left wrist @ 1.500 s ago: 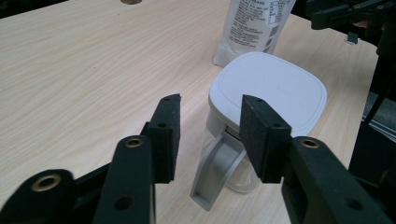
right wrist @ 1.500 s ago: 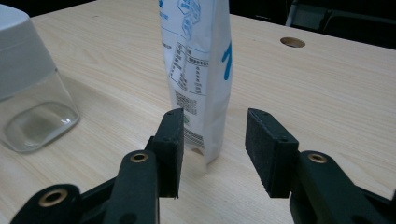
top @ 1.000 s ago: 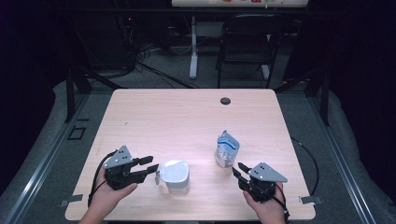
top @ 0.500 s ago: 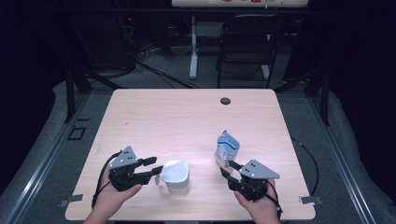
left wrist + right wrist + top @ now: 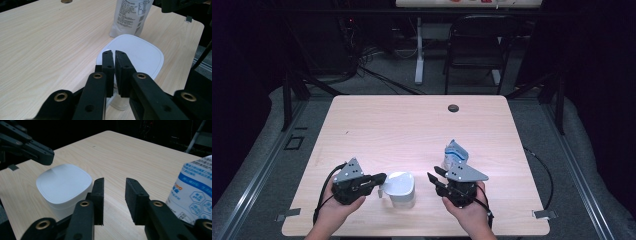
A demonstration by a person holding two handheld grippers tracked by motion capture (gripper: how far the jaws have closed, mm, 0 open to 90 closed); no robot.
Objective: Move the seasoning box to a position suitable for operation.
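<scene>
White plastic tub [image 5: 401, 187] sits at the near edge of the table [image 5: 412, 125], lid on, w/ the blue-and-white pouch [image 5: 455, 155] standing just beyond and to its right. Risk as I judge it: the tub looks light, so a nudge from either side could skid or tip it toward the near edge; the pouch is soft and upright, so a bump from my right hand could topple it. Left gripper [image 5: 114, 53] has just snapped closed, jaws nearly touching at the tub's lid rim; can't tell if they pinch the lid edge or nothing at all. Right gripper [image 5: 113, 185] has its jaws part open, just been narrowing, nothing between them, hanging between tub and pouch, touching neither afaict.
</scene>
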